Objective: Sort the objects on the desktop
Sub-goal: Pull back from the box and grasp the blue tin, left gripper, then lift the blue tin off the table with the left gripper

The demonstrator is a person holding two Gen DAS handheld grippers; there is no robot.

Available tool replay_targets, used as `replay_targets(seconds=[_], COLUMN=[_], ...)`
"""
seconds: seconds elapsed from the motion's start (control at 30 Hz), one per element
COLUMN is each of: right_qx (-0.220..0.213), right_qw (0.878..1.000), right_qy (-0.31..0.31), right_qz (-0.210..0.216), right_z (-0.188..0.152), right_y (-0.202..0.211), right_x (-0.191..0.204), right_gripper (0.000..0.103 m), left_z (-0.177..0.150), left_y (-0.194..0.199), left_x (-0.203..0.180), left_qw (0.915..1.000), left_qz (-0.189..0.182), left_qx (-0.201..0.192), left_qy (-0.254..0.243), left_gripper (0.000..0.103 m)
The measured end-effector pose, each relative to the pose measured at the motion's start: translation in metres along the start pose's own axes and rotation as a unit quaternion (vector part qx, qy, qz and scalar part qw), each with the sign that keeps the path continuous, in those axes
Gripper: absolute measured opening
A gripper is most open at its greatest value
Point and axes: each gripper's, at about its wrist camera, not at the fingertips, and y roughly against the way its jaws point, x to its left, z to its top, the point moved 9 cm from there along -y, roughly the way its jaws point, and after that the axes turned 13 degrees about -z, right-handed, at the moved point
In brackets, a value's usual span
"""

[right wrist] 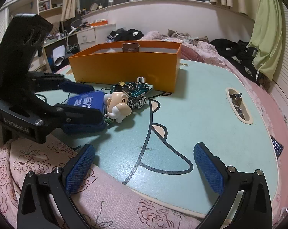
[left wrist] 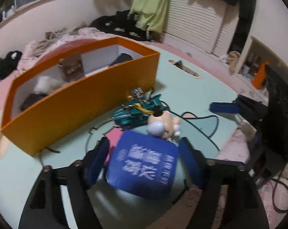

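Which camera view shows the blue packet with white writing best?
The left wrist view: the blue packet fills the space between the left claw's fingers, its printed face visible. In the right wrist view the claw hides most of it.

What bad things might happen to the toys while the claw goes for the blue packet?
1. The little figure lies right against the blue packet, so lifting the packet might knock it over or drag it along.
2. The left claw has the packet between its fingers, but the pads may not be pressing firmly; it could slip out on the way to the orange box.
3. The green circuit boards sit close and could be bumped.
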Motion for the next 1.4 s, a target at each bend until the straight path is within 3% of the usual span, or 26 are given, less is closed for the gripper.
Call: replay_targets(seconds=[0.1,0.33,0.43,0.53,0.6,0.87,1.07,1.27,1.4], right_qx=[0.000,0.000,0.000,-0.001,0.000,-0.001,0.003,0.013,0.003], right_qw=[1.000,1.000,1.000,1.000,1.000,1.000,1.000,0.998,1.000], right_qy=[0.000,0.000,0.000,0.000,0.000,0.000,-0.005,-0.061,-0.023], right_qz=[0.000,0.000,0.000,-0.001,0.000,0.000,0.002,0.029,0.011], right_z=[0.000,0.000,0.000,-0.001,0.000,0.001,0.002,0.029,0.057], right_y=[0.000,0.000,0.000,0.000,0.000,0.001,0.000,-0.002,-0.004], right_x=[0.000,-0.001,-0.001,-0.001,-0.001,-0.002,-0.001,0.002,0.023], right_gripper=[0.103,0.103,0.103,0.103,0.103,0.103,0.103,0.103,0.103], left_z=[-0.005,-0.020,-0.034,-0.041,-0.041,-0.041,-0.042,-0.041,-0.041], left_y=[0.001,0.041,0.042,0.034,0.028,0.023,0.023,0.024,0.024], left_x=[0.010,0.022,0.033,0.037,0.036,0.041,0.041,0.041,0.041], left_qw=[0.9997,0.9942,0.9913,0.9903,0.9893,0.9889,0.9890,0.9890,0.9890], left_qz=[0.001,0.076,0.088,0.102,0.125,0.125,0.125,0.125,0.125], left_qx=[-0.002,-0.049,-0.042,-0.028,-0.010,-0.001,-0.001,-0.001,-0.001], left_qy=[0.026,0.058,0.089,0.090,0.074,0.080,0.080,0.080,0.080], left_gripper=[0.067,0.067,0.068,0.083,0.085,0.103,0.103,0.103,0.103])
